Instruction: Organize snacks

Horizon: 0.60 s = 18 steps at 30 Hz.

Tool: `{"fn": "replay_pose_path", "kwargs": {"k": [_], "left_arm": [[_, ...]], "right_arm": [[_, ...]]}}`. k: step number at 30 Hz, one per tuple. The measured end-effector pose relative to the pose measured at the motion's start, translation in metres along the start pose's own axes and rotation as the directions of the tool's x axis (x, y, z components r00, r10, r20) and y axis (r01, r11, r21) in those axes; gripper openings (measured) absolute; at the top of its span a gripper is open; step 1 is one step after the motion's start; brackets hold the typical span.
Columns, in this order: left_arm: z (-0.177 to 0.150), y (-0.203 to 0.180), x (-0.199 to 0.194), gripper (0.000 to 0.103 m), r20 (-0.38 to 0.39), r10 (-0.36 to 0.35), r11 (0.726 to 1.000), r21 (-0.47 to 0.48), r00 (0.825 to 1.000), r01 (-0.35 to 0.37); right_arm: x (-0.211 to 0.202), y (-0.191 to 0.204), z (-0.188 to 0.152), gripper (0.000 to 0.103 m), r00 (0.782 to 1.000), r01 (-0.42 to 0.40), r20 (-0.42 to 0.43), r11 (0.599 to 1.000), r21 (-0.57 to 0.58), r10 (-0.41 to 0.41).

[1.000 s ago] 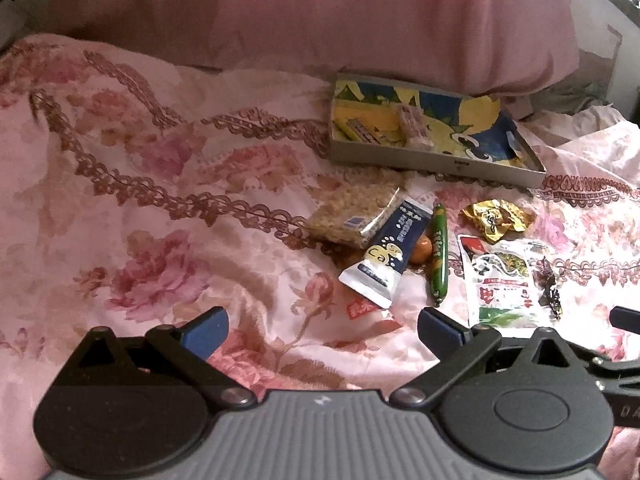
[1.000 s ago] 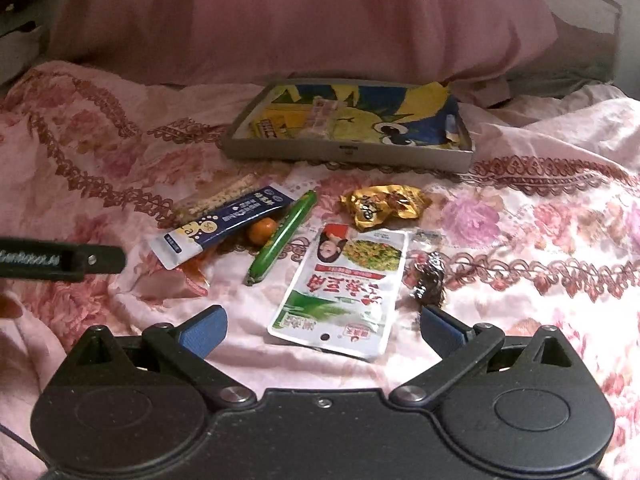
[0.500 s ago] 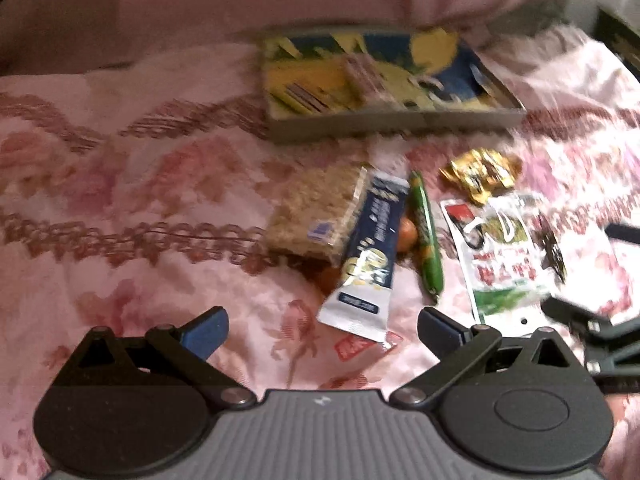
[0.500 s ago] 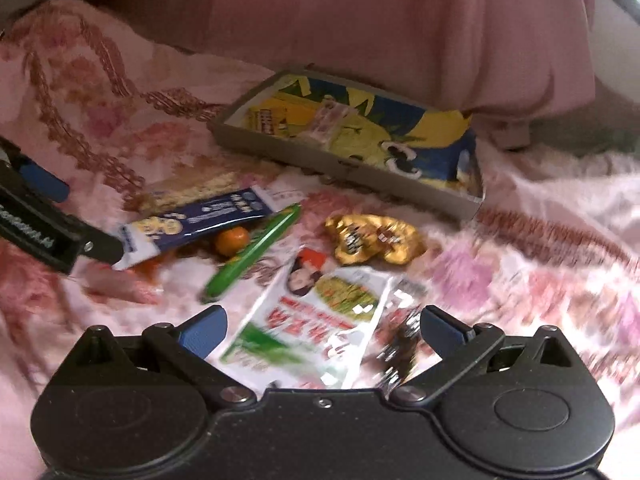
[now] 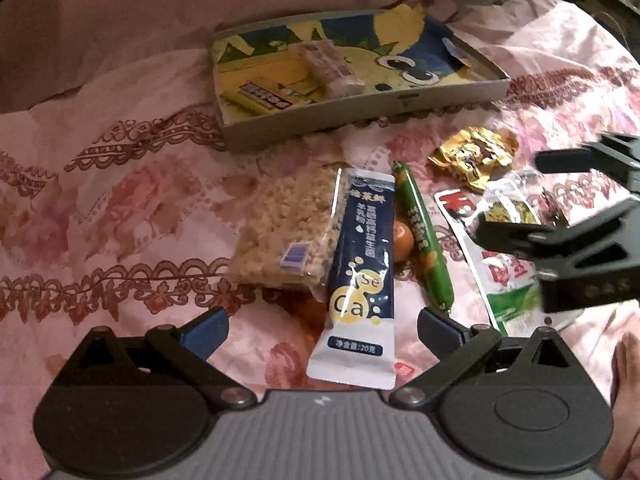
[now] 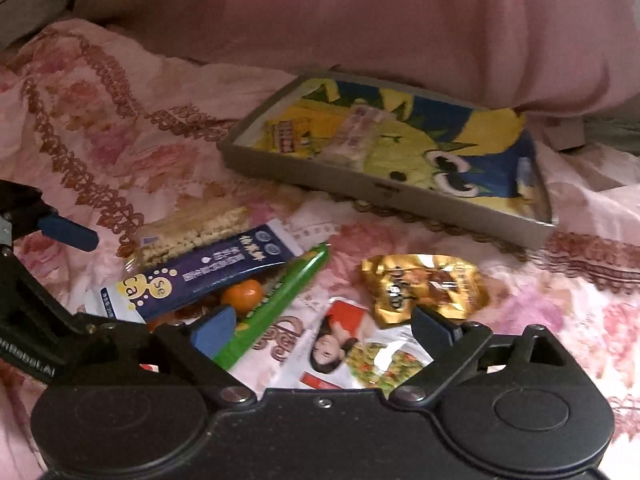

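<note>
Lying on a bed with a pink flowery cover (image 5: pixel 120 208) is a little heap of snacks. A grey box (image 5: pixel 360 112) with a yellow and blue cartoon picture inside sits at the far side, just in front of a big pink pillow (image 6: pixel 400 20). Two snacks are already in the box: a yellow bar (image 5: pixel 262 96) and a pale pink pack (image 5: pixel 328 64). The rest are on the cover, near the box. A rice cake in a clear wrapper (image 5: pixel 284 228) lies beside a dark blue packet (image 5: pixel 360 264) with a white end. A small orange (image 5: pixel 402 240) peeks out between the blue packet and a long green sausage stick (image 5: pixel 424 236). A shiny gold candy bag (image 6: pixel 428 284) lies a bit further on, and a white pouch with green and red pictures (image 6: pixel 360 348) is just beside it. The left tongs (image 5: pixel 322 326) hang over the white end of the blue packet with the jaws wide apart, and nothing is pinched in them. The right tongs (image 6: pixel 324 328) are low over the white pouch, and the jaws are closing. The top of the pouch sits between the jaws, but the pads are not squeezing it. One blue pad (image 6: pixel 212 328) is in front of the green stick, and the other pad is at the edge of the gold bag. A bit of a hand (image 5: pixel 628 384) shows at the right edge of the left view.
</note>
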<state>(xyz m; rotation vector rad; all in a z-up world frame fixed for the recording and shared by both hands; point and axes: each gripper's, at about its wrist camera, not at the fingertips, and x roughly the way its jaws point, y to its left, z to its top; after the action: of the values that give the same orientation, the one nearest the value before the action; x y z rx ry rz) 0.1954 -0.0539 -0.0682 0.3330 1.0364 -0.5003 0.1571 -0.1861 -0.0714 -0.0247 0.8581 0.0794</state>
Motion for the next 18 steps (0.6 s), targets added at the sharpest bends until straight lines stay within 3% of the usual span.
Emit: {"fn": "replay_pose_path", "kwargs": {"k": [9, 18], "left_arm": [[-0.002, -0.008, 0.004, 0.099, 0.007, -0.008, 0.997, 0.075, 1.000, 0.007], [-0.004, -0.010, 0.004, 0.066, 0.022, -0.006, 0.994, 0.113, 1.000, 0.004]], "right_arm": [[0.029, 0.006, 0.001, 0.073, 0.991, -0.096, -0.088, 0.993, 0.067, 0.102], [0.037, 0.021, -0.003, 0.053, 0.987, -0.104, -0.123, 0.995, 0.015, 0.105]]}}
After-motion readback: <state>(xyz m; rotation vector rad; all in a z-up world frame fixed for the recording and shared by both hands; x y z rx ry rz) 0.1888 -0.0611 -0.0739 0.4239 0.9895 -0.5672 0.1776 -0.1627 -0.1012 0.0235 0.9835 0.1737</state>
